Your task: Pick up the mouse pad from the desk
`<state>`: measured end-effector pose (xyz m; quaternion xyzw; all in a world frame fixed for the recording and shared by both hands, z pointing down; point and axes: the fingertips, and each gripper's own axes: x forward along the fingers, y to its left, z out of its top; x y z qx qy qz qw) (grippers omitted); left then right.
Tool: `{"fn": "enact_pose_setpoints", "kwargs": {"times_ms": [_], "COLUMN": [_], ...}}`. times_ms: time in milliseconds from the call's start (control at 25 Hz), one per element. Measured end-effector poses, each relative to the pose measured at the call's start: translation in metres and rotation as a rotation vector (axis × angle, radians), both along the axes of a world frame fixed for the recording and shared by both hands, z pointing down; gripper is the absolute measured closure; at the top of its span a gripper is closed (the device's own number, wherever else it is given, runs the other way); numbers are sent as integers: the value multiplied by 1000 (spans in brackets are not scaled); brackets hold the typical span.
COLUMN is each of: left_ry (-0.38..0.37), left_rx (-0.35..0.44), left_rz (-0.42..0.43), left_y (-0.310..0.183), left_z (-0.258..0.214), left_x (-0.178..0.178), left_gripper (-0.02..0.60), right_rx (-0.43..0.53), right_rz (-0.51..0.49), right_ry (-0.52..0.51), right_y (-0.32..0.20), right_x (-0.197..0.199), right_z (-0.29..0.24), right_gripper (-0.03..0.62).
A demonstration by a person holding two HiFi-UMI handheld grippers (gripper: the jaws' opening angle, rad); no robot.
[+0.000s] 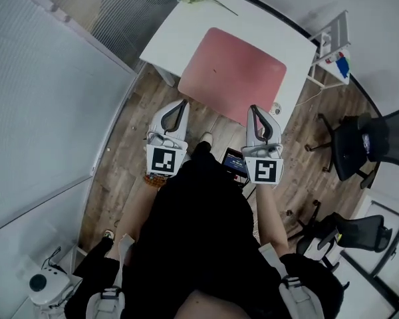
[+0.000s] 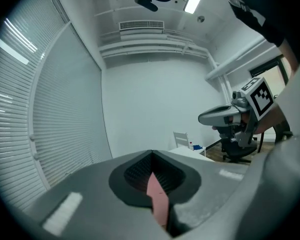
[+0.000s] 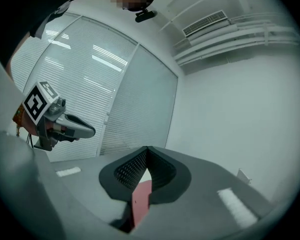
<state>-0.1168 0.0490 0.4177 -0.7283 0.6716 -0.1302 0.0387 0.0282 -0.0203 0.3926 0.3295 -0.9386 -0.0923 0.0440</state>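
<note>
The pink mouse pad (image 1: pixel 233 72), a flat rectangle with rounded corners and a matte face, is lying over the white desk (image 1: pixel 179 25), its near edge reaching past the desk's near rim; the left gripper (image 1: pixel 181 104) is clamping that edge by the desk's near-left side; the right gripper (image 1: pixel 253 109) is clamping it too, ribbed dark pads pressing a thin pink strip

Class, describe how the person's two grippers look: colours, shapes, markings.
The left gripper and right gripper are light grey, tapering to dark-lined tips. Each bears a white cube with black square markers. The person's clothing is black.
</note>
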Motion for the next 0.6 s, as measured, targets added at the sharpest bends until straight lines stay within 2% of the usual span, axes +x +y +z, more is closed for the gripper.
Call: {"fn": "enact_pose_setpoints", "kwargs": {"times_ms": [120,240,400,600], "left_ry": [-43,-54,-6,41], "left_rx": [-26,-31,-60,-100], "left_rz": [54,105,152,250], "left_y": [-14,-38,-58,-84], "left_z": [-15,-14,7,32], "left_x": [10,9,-8,-21], "left_gripper": [581,581,581,581], "right_rx": [-27,-31,-60,-92], "right_rz": [41,75,133,192], "right_ry": [-30,-26,6,75], "right_y": [-18,-38,-52,-56], "right_x": [14,21,23,19], "right_z": [-5,1,17,35], "right_gripper": [571,571,571,571]}}
